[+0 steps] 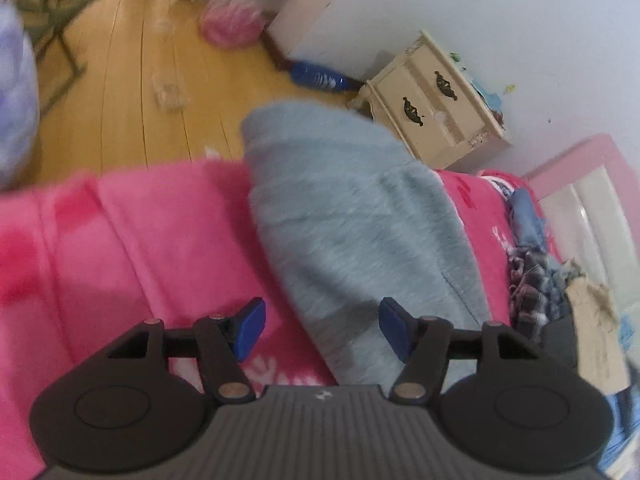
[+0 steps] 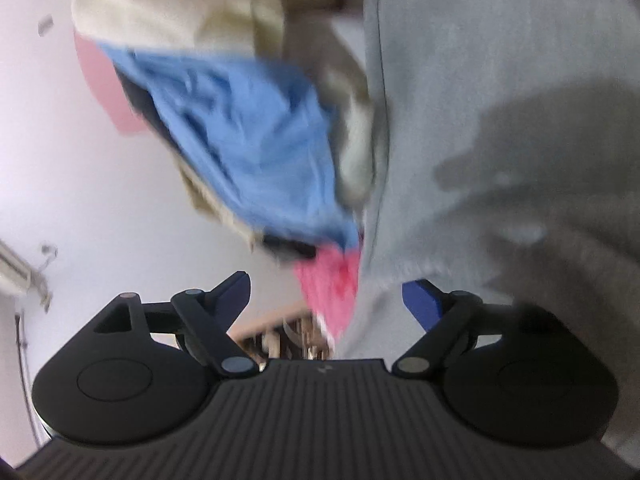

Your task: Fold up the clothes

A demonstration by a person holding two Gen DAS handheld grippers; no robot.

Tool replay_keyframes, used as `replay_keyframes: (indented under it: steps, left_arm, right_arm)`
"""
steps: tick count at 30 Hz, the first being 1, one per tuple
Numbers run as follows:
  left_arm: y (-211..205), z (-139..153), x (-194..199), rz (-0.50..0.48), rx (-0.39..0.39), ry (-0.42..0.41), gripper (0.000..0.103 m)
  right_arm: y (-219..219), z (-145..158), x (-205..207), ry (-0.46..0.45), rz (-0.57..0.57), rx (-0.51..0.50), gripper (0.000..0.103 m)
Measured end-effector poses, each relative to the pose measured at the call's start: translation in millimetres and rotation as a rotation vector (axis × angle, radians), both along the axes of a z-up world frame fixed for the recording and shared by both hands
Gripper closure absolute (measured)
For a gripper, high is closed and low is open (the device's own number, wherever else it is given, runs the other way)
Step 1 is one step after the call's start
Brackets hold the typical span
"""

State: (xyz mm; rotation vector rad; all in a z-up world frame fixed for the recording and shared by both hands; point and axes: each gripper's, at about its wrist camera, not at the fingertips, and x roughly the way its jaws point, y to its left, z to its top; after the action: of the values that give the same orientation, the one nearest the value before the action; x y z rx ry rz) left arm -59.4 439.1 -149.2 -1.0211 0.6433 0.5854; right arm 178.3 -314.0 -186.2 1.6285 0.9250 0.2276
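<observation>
Your left gripper [image 1: 322, 328] stands wide open, with nothing between its blue pads [image 1: 250, 328]; it hangs low in the frame over the near end of the grey garment [image 1: 352, 216]. That garment runs from the lower middle of the left wrist view up to the centre, laid across the pink blanket [image 1: 132, 240], its far end reaching past the blanket's edge toward the wood floor [image 1: 132, 80]. It shows as one long, fairly smooth band, with a seam down its right side. Whether that band is a single layer or already doubled over, you cannot tell from here.

Your right gripper [image 2: 328, 300] is also spread wide and grips nothing. In its view the grey cloth fills the right half, its hem just touching or passing in front of the right pad [image 2: 422, 300]; which of the two, the blur hides.

More clothes lie loose: a crumpled blue piece [image 2: 256, 152] and a beige one [image 2: 168, 12] in the upper left of the right wrist view, and a plaid heap [image 1: 532, 280] at the right edge of the left view. None of these looks folded, so by my reading a good share of the work is left.
</observation>
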Motion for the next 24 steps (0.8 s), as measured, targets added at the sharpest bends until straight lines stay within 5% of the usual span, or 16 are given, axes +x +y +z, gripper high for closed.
replay_keyframes:
  steps: [8,12,19,24]
  left_arm:
    - [8,-29,15,0.073,-0.027,-0.082,0.038]
    - [3,-32,17,0.065,-0.034,-0.131,0.045]
    - [-7,-45,31,0.062,-0.059,-0.147,0.048]
    - [-3,-54,42,0.158,-0.098,-0.188,0.048]
  right_arm:
    - [41,17,-25,-0.066,0.222,-0.059,0.02]
    - [75,-4,-69,-0.023,0.303,-0.059,0.019]
    - [114,-58,-94,0.061,0.222,-0.046,0.02]
    - [118,-55,-75,-0.053,0.09,-0.017,0.02]
